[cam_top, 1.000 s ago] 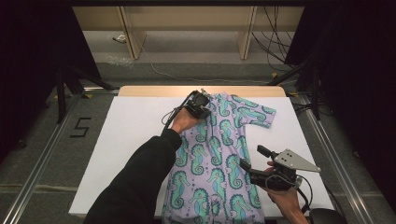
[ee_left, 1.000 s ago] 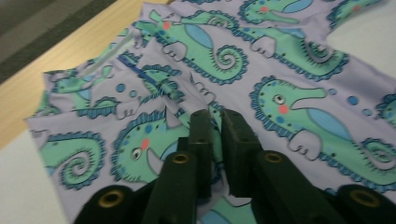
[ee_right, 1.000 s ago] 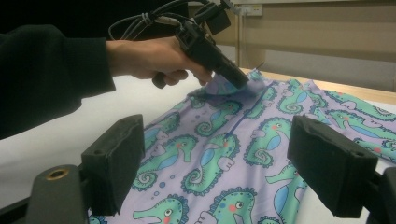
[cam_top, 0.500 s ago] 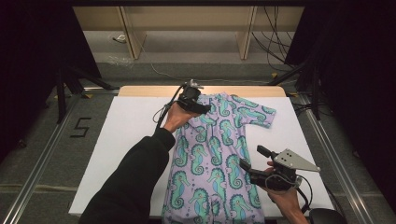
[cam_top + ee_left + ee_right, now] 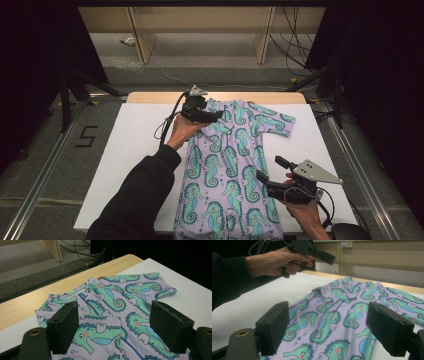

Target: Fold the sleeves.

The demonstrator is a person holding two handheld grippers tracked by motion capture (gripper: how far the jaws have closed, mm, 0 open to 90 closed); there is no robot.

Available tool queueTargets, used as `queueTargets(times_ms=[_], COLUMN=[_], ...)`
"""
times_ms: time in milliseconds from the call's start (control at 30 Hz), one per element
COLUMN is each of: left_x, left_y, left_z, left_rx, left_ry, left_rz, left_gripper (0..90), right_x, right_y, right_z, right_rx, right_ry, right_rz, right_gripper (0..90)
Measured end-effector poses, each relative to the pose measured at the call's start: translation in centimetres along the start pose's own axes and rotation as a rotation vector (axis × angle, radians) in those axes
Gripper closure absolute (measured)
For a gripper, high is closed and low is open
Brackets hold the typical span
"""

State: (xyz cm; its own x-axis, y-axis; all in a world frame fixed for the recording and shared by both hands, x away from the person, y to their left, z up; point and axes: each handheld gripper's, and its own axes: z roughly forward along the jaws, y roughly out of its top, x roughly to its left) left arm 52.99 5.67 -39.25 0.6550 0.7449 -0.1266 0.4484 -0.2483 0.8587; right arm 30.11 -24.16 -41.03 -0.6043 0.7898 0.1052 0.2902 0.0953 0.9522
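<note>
The seahorse-print baby romper lies flat on the white bench, its folded sleeve just below the left hand-held gripper, whose jaws have just been opening and now hang above the cloth with nothing between them. The right hand-held gripper sits at the romper's near edge, jaws spread, gripping nothing. With neither one gripping, the tucked sleeve may spring back, and a careless next reach could drag the cloth and wrinkle it.

The left gripper, its black jaws just opened wide with nothing between them, hangs above the lilac seahorse-print fabric garment lying flat on the white table.
</note>
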Motion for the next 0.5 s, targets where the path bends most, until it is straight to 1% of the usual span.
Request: queueTargets(times_ms=[33,67,167,233,267,333,467,500], left_x=[-0.1,-0.2,-0.2,-0.2,-0.2,-0.2,-0.4,-0.7], left_y=[-0.1,-0.4,-0.8,-1.4,-1.4,-1.9,-2.3,-2.5], left_z=[-0.2,-0.5,-0.7,-1.0,-1.0,-1.6,-2.2,-2.5], left_rx=[-0.007,-0.025,-0.033,-0.04,-0.04,-0.063,-0.082,-0.089], left_ry=[-0.003,-0.01,-0.018,-0.031,-0.031,-0.035,-0.039,-0.045], left_rz=[-0.004,-0.012,-0.018,-0.036,-0.036,-0.059,-0.063,-0.063], left_gripper=[22.1,21.6,20.1,19.5,19.2,18.6,17.0,16.9], right_x=[0.0,0.0,0.0,0.0,0.0,0.0,0.0,0.0], right_y=[0.0,0.0,0.0,0.0,0.0,0.0,0.0,0.0], right_z=[0.0,0.0,0.0,0.0,0.0,0.0,0.0,0.0], right_rx=[-0.001,-0.002,-0.002,-0.002,-0.002,-0.002,-0.002,-0.002], right_ry=[0.0,0.0,-0.001,-0.002,-0.002,-0.003,-0.004,-0.004], right_rz=[0.001,0.001,0.001,0.0,0.001,0.002,0.002,0.001], right_gripper=[19.9,20.0,19.9,19.9,19.9,19.9,19.9,20.0])
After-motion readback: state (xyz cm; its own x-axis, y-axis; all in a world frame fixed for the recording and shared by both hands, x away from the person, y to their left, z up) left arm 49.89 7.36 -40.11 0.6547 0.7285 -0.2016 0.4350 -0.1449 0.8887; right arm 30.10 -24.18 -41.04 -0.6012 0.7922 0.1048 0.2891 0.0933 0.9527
